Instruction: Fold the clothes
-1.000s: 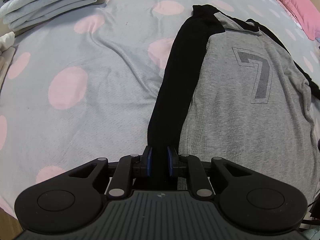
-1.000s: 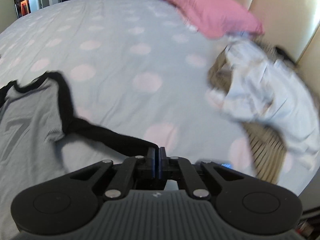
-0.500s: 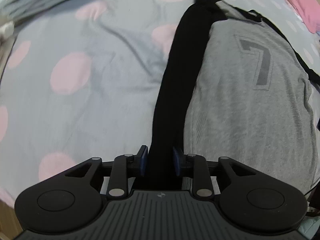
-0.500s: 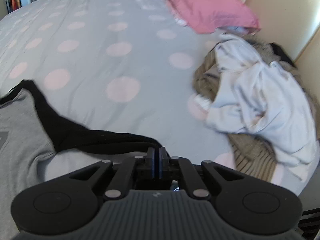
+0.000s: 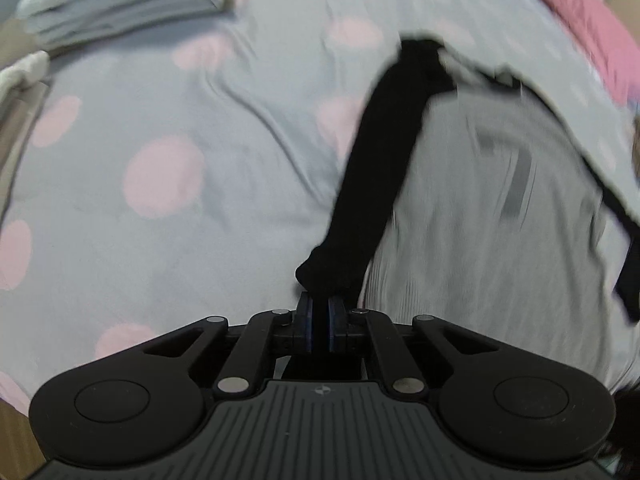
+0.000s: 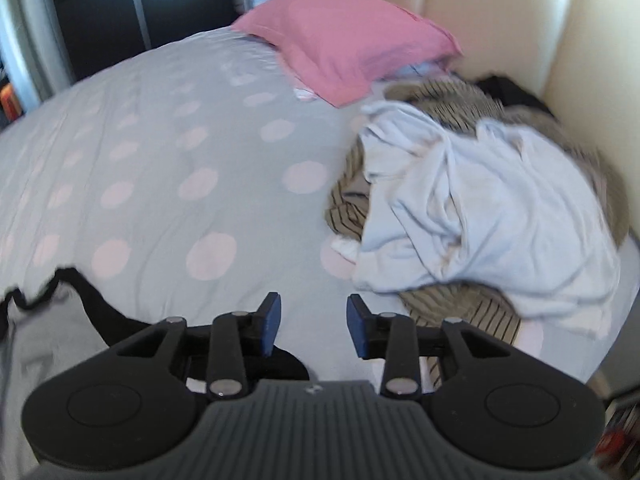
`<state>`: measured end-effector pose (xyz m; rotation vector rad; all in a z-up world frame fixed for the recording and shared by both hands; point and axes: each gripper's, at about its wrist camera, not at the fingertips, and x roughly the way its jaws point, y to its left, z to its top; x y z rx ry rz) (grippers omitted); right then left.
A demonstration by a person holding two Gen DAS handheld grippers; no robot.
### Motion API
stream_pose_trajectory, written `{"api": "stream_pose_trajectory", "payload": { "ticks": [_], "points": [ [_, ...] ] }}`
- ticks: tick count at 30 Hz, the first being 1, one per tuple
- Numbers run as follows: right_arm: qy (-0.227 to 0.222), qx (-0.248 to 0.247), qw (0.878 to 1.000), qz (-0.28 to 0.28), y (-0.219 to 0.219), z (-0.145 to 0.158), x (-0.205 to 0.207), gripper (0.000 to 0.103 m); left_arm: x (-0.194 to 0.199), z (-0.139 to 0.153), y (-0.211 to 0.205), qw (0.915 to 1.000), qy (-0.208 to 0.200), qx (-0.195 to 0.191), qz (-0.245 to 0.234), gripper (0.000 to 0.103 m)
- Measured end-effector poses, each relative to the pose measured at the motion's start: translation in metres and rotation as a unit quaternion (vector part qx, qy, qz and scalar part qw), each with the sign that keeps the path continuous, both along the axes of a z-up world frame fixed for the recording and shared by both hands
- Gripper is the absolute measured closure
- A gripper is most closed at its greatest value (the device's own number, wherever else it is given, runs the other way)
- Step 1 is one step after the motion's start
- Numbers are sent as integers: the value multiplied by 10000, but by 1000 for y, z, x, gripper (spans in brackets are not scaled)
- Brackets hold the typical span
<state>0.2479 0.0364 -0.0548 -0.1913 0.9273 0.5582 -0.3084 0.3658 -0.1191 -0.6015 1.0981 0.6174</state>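
Fabric sits nearest in the left wrist view: the left hand-held gripper is closing, its two blue pads pinching the cuff of one black sleeve. That sleeve runs up and away along the left edge of the single grey shirt, which lies flat on the bed with a dark numeral 7 on it (blurred here). A second black sleeve trails off the shirt's right edge.

In the right wrist view, the right hand-held gripper is opening, its pads spread apart with only the sheet showing between them; black sleeve cloth lies just below and left of the fingers.

Farther off, one crumpled heap of unfolded clothes rests by the cream headboard, pale blue over tan stripes. One stack of folded garments sits at the bed's far left, and one pink pillow lies beyond.
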Motion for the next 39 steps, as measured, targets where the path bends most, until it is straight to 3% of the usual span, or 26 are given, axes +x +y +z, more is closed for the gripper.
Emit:
{"api": "stream_pose_trajectory", "payload": {
  "ticks": [3,8,14,17,20,23,25,30,35,39],
  "points": [
    [179,-58,9998,109,7,-7,1,63,-5,31,21,9994,-235,186,157,98],
    [-159,-372,9978,524,27,-10,-9,63,-11,66,68,9967,-219,645,439,98],
    [-31,-611,9960,644,29,-25,-9,64,-19,55,131,9890,208,1012,1058,98],
    [-14,-756,9949,666,32,-34,-9,64,-30,39,149,9870,237,801,1370,98],
    [88,-858,9939,683,38,-44,-7,64,-29,29,153,9890,372,695,1249,96],
    [221,-913,9927,754,48,-53,-8,64,-20,29,147,9905,393,859,999,80],
    [267,-884,9915,917,60,-56,-12,64,-11,35,143,9919,250,977,768,77],
    [248,-785,9849,1523,96,-61,-24,65,22,40,131,9931,-102,1168,60,76],
    [262,-734,9763,2017,129,-74,-27,65,59,17,122,9920,-131,1128,-543,73],
    [563,-573,9698,2303,154,-88,-26,65,84,-5,113,9907,-87,1025,-893,73]
  ]
}}
